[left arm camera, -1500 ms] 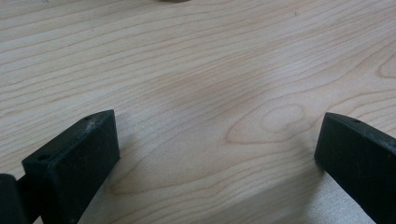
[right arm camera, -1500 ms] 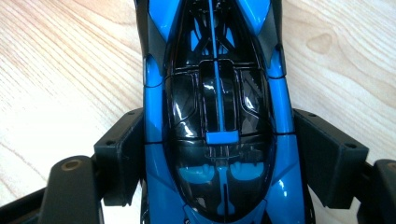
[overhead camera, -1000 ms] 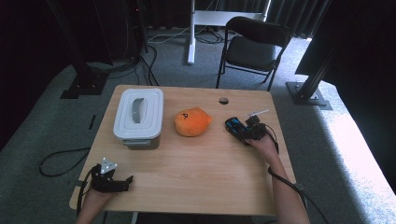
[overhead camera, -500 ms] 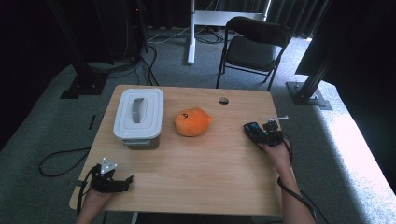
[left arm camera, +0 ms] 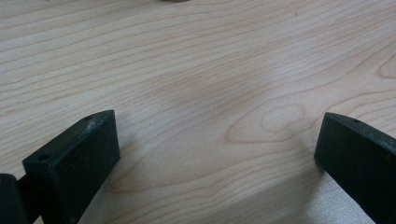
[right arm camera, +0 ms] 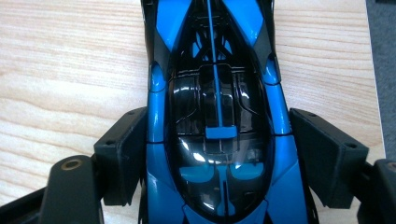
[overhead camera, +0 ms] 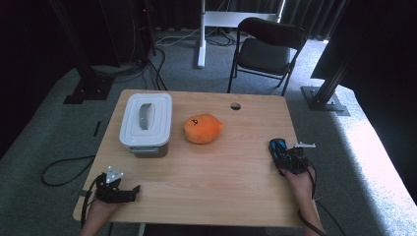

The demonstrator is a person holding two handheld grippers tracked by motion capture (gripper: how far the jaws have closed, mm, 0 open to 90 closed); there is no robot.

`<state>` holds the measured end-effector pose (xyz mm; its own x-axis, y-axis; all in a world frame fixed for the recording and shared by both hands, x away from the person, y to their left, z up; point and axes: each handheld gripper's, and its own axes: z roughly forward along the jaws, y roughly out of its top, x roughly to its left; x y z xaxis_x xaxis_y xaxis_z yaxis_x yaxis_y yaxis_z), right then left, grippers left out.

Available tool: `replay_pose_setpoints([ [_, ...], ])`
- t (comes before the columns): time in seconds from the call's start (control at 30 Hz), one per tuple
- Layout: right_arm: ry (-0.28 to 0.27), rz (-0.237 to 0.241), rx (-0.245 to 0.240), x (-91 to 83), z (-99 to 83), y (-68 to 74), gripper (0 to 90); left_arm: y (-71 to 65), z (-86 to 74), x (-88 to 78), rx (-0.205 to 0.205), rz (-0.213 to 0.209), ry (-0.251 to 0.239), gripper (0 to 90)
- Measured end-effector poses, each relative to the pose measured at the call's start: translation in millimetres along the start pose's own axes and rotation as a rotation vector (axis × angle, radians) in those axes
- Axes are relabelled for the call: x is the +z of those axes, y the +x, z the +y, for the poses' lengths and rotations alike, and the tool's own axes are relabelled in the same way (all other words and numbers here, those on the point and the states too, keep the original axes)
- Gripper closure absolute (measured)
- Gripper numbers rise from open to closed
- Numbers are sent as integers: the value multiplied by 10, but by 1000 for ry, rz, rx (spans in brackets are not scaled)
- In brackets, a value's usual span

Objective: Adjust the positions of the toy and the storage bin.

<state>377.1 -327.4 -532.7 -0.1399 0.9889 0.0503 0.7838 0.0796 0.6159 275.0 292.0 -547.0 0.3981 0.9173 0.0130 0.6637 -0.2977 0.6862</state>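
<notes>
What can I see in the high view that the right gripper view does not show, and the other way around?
The high view takes in the white lidded box, the orange soft toy, the chair and the left hand-held gripper. The right gripper view gives the close detail: the black jaws press both sides of the toy car, with its glossy black roof and blue stripe. Both views have the car, the right hand-held gripper and the wooden table.

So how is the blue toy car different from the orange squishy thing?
The blue toy car is shiny, hard-looking and long; the orange plush is soft-looking and roundish. The car sits between the right gripper fingers near the table's right edge; the plush lies free, mid-table, beside the white box. Both are over the same wooden table.
</notes>
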Motion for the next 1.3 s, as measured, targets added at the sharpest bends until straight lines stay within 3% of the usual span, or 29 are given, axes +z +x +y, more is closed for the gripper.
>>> replay_pose_setpoints([
  [0.17,-1,-13,-38,19,38,31,187,0,0,0,0,0,0,4],
  [0.23,-5,6,-73,29,85,45,136,-1,0,0,-1,1,0,5],
  [0.33,4,20,-92,74,155,39,132,-1,0,-1,-1,1,0,5],
  [0.4,22,1,-115,122,195,35,151,-2,-1,-1,-2,2,1,5],
  [0.73,45,-3,-116,196,267,8,197,-3,-1,-1,-2,2,0,5],
  [0.87,62,20,-123,220,278,-13,121,-2,-1,-2,-2,2,1,5],
  [1.0,49,47,-133,231,260,-15,121,-3,-1,-1,-2,2,0,5],
  [1.1,42,48,-135,226,254,10,164,-3,-2,-1,-2,2,0,5],
  [1.13,34,30,-112,207,260,13,252,-3,-1,-1,-2,2,0,5],
  [1.3,15,5,-76,191,231,26,254,-2,-2,-1,-2,2,0,5],
])
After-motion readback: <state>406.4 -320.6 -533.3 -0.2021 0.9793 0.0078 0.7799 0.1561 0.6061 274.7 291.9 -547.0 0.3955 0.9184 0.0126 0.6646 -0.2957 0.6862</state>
